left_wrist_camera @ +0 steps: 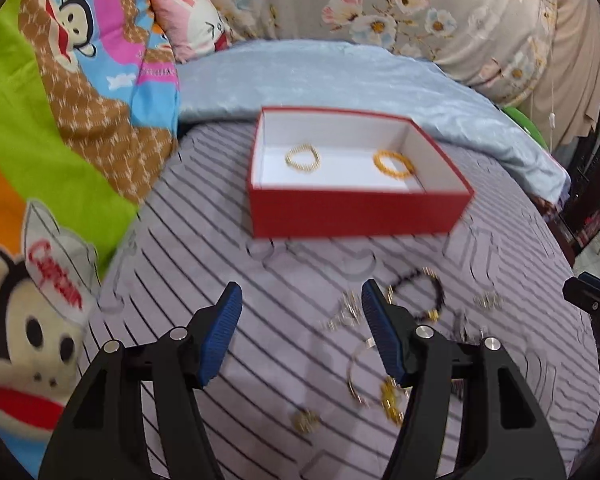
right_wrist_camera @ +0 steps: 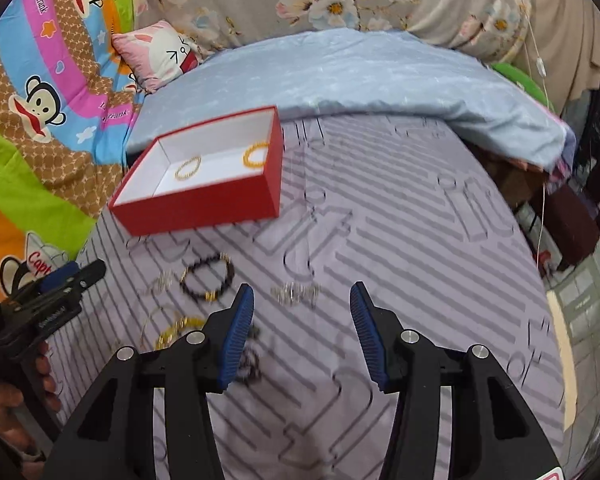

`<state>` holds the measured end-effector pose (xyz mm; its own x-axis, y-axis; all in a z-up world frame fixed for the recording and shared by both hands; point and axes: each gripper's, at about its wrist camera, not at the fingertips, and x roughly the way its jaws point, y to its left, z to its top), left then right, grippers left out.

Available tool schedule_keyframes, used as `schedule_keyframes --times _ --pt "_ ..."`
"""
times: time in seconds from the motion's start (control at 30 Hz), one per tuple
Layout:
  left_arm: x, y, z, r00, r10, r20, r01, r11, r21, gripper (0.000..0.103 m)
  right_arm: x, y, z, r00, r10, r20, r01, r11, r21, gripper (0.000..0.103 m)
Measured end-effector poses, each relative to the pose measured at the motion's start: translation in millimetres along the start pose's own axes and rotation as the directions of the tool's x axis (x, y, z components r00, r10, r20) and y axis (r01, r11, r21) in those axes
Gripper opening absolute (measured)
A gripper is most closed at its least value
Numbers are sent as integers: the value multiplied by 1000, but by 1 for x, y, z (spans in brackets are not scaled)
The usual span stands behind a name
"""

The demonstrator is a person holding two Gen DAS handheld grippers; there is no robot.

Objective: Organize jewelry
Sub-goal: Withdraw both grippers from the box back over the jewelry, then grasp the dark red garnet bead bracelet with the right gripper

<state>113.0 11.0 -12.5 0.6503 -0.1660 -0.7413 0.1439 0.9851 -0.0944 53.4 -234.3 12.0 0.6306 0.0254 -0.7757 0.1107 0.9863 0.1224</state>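
Left gripper: nearest the lens; fingers stand apart with nothing between them, only striped bedspread below.
Right gripper: likewise empty, its fingers parted over bare cloth; in the left view only its dark tip shows at the right edge.
Loose jewelry, nearest: a thin silver bangle lies on the bedspread touching a gold chain piece, partly behind the left gripper's right finger; a small gold round piece sits just beside them.
Loose jewelry, middle: a dark beaded bracelet with gold spacers lies flat; a silvery clasp piece is near its left, and a silver link bracelet lies to its right, just ahead of the right gripper.
Handling: all these look light and small. The beaded and chain pieces probably go limp and drape when lifted, so pinching across the strand at one side should work. The bangle looks stiff and smooth, likely to slip; take it across the wire, pressing down into the soft bedding.
Risk: touching pieces may snag and lift together.
Red box: farther on, open, white inside, resting on the bedspread.
In the box: two gold beaded bracelets, one left, one right, apart from each other.
Beyond: light blue quilt, then floral bedding and a cartoon blanket at left.
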Motion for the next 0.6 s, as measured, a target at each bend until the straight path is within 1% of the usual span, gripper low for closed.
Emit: schedule_keyframes --times 0.1,0.2,0.37,0.43,0.57,0.6 --pt "0 -8 -20 999 -18 -27 18 1000 4 60 -3 -2 -22 1000 -6 -26 6 1000 7 50" --pt "2 -12 -37 998 -35 -55 34 999 -10 60 -4 -1 -35 999 3 -47 -2 1000 9 50" --pt "10 -15 -46 997 -31 -69 29 999 -21 56 -4 2 -49 998 11 -68 -11 1000 -2 50" --pt "15 -17 -47 997 -35 -73 34 999 -18 54 -3 2 -50 997 16 -72 -16 1000 0 50" --pt "27 -21 -48 995 -47 -93 46 999 -12 43 -2 2 -49 997 22 -72 -22 1000 -1 50" --pt "29 -22 -49 994 -48 -94 48 999 -6 42 -2 2 -49 997 23 -73 -23 1000 0 50"
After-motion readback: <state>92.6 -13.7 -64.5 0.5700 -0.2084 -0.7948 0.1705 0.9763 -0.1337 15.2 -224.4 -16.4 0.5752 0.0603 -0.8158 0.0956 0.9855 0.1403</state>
